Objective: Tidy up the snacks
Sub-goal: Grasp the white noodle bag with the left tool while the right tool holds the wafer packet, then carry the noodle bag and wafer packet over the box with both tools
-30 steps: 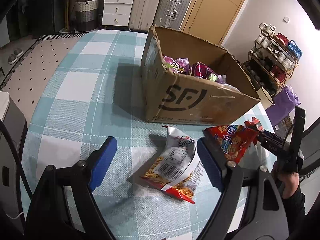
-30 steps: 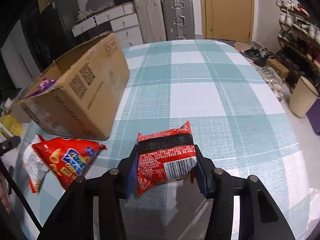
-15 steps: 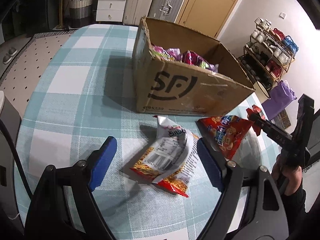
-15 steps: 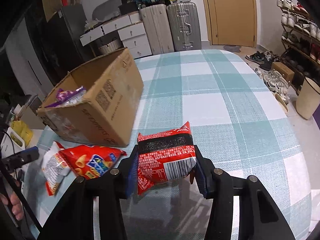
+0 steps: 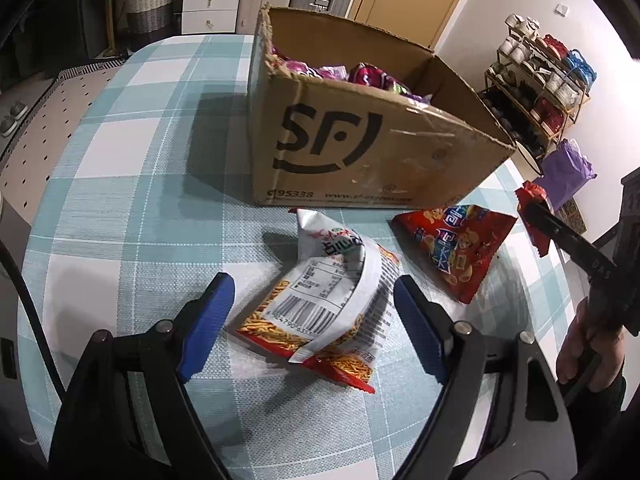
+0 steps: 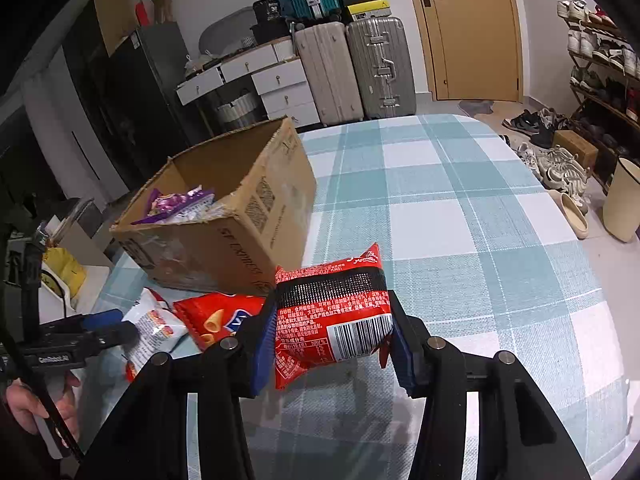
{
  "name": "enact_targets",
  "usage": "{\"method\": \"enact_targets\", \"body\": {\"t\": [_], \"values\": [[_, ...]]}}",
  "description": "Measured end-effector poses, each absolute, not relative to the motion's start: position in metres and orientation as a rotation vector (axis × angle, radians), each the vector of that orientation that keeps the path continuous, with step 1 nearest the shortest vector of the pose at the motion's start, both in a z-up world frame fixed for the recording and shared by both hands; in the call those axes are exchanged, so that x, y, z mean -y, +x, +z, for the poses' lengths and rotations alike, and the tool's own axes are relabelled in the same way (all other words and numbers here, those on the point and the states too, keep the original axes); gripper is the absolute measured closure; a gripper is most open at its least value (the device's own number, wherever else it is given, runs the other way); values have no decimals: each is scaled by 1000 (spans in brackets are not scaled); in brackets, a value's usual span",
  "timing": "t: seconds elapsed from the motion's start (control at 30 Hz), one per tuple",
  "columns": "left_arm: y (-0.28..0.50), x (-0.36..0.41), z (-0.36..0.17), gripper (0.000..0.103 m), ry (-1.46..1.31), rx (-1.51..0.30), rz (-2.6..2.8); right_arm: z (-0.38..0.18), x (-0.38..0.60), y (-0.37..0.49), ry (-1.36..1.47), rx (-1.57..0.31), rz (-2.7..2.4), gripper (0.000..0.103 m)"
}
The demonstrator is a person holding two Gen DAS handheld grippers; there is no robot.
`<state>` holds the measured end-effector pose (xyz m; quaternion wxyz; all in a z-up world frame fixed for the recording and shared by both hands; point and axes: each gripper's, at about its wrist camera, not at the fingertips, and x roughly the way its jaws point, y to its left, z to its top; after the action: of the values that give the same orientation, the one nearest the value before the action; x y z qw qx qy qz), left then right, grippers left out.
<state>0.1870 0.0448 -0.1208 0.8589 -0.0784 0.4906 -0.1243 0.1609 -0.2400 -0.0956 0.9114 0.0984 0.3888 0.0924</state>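
above the checked table (image 6: 460,216) the right gripper (image 6: 332,332) pinches a red packet (image 6: 332,320); left gripper (image 5: 312,312) gapes around the white packet (image 5: 332,296). a loose pinch could drop the red one short of the far-left box (image 6: 240,216).

The table (image 5: 120,216) is covered with a teal-and-white checked cloth. On it stands an open cardboard box (image 5: 360,148); a white-and-red snack packet (image 5: 328,300) lies at the box's 6 o'clock, and a red snack packet (image 5: 452,244) lies at the white packet's 2 o'clock, near the box.
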Motion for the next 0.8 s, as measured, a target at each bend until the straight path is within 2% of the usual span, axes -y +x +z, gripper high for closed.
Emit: {"method": "enact_targets", "body": {"t": [0.1, 0.27, 0.43, 0.47, 0.5, 0.63, 0.8], "values": [[188, -42, -124, 29, -157, -1038, -265, -94, 238, 158, 211, -795, 199, 54], [188, -40, -126, 31, -141, -1033, -267, -91, 234, 154, 212, -788, 213, 54], [187, -41, -126, 39, -146, -1030, -280, -89, 233, 150, 214, -783, 219, 54], [187, -41, -126, 45, -150, -1030, -291, -89, 233, 149, 217, -783, 221, 54], [187, -40, -127, 56, -158, -1038, -312, -89, 233, 148, 220, -783, 221, 54], [185, -31, -127, 65, -122, -1031, -348, -89, 233, 146, 228, -782, 226, 54], [182, -25, -125, 69, -78, -1008, -354, -89, 233, 144, 240, -782, 229, 54]]}}
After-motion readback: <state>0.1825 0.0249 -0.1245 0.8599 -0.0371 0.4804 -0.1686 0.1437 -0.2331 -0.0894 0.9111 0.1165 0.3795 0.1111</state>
